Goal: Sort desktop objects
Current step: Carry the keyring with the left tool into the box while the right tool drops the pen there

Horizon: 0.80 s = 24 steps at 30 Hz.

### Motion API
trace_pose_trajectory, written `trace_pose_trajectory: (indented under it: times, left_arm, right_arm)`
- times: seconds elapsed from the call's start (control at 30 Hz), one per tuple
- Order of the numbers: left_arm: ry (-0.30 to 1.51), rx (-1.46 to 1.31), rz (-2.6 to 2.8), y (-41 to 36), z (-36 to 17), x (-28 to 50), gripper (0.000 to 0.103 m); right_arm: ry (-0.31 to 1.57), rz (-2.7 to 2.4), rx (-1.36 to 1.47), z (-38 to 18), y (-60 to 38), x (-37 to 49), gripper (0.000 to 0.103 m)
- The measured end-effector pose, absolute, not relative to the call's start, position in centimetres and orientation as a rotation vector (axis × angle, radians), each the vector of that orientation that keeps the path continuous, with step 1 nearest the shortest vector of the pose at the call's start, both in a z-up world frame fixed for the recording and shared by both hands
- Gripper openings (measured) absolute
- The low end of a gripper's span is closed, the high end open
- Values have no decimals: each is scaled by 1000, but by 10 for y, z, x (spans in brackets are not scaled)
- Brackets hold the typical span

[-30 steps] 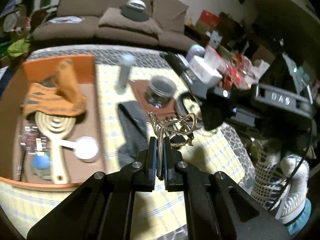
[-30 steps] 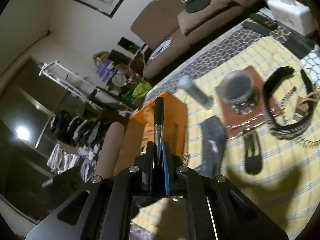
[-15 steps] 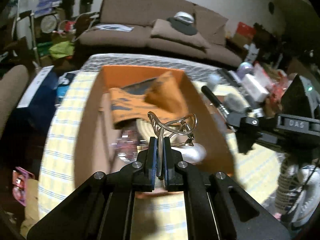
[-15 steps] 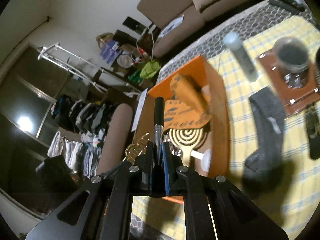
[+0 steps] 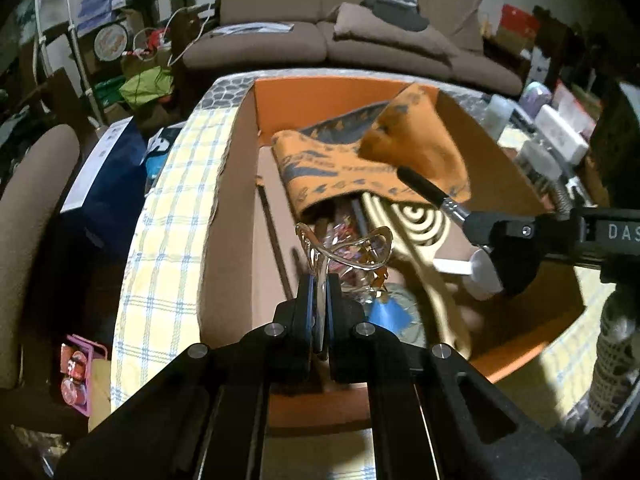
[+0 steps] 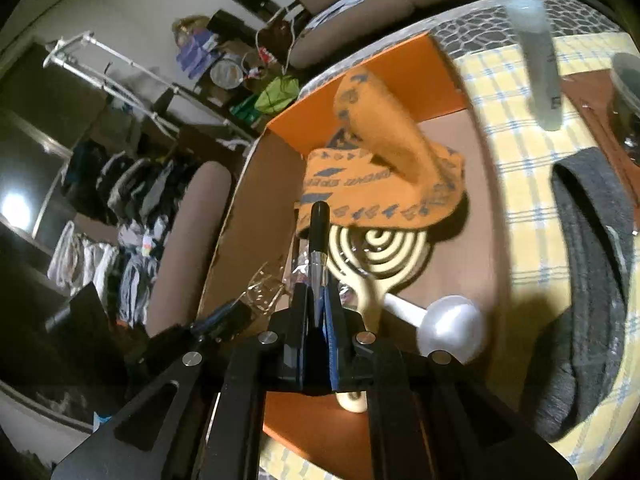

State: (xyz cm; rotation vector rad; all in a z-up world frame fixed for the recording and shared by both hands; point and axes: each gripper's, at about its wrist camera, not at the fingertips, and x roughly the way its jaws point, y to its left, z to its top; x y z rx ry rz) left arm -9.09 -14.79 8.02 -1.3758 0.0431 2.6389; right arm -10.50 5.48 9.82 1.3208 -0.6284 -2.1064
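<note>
The gold hair claw [image 5: 346, 254] is pinched in the closed jaws of the left gripper [image 5: 319, 308] and hangs over the orange box [image 5: 320, 92]. The black pen [image 6: 318, 240] stands upright in the right gripper [image 6: 318, 304], whose jaws are also closed tight on it, above the same box. Inside the box lie an orange cloth [image 6: 384, 168], a cream spiral brush [image 6: 384, 256] and a white spoon [image 6: 448, 326]. Beside the box, on the yellow checked tablecloth [image 6: 520, 152], lies a grey sock [image 6: 592, 264].
</note>
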Motion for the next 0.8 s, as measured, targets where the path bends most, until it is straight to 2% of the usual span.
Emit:
trace_pose_trajectory:
  times: [0.2, 0.3, 0.37, 0.47, 0.67, 0.8]
  left_arm:
    - [136, -1389, 2655, -143, 75, -92, 6]
    - [140, -1396, 2654, -143, 75, -93, 7]
    - [97, -1398, 2645, -147, 78, -94, 9]
    - [20, -1405, 2632, -155, 82, -94, 9]
    - [-125, -1377, 2646, -173, 95, -90, 10]
    - [-199, -1352, 2654, -182, 103, -88, 12]
  right_arm:
    - [-490, -2108, 1379, 86, 24, -107, 8]
    - [-444, -2111, 1410, 81, 19, -107, 11]
    - [-451, -2107, 1407, 83, 20, -107, 13]
    - [-473, -2120, 1384, 89, 24, -106, 24]
    - [-488, -2149, 1332, 107, 38, -104, 25]
    - [-431, -2203, 1293, 119, 45, -100, 30]
